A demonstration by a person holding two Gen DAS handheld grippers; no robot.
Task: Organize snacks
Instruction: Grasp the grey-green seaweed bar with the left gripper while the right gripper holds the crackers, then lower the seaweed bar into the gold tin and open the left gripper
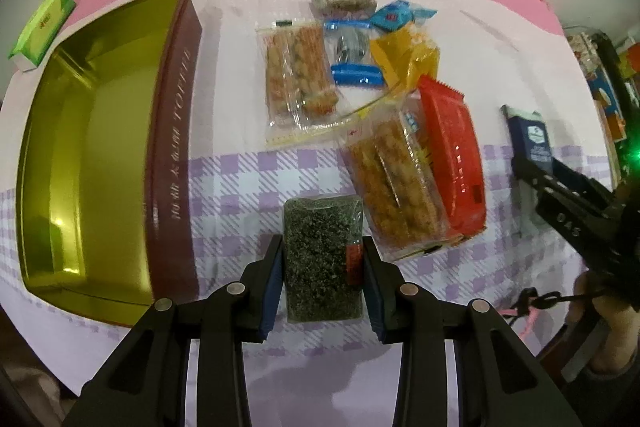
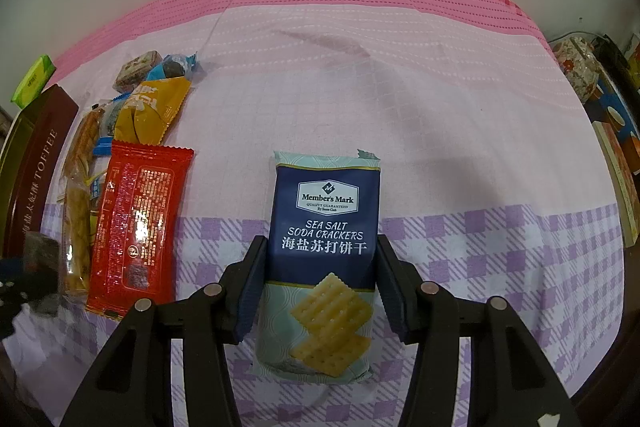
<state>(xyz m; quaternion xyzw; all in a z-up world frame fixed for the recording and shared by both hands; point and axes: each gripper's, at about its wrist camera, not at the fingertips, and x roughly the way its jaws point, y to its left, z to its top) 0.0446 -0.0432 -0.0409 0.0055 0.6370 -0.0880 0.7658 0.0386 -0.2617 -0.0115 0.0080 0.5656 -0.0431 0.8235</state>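
My left gripper is shut on a clear packet of dark green snack, held above the cloth. An open gold-lined toffee tin lies to its left. My right gripper is shut on a blue Member's Mark soda cracker packet; it also shows in the left wrist view. A pile of snacks lies between them: a red packet, two clear packs of orange sticks, a yellow packet and small blue-wrapped pieces.
A green box lies beyond the tin at the far left. The table wears a pink and purple-check cloth. Boxes and a patterned tin stand off the right edge. A wall runs behind.
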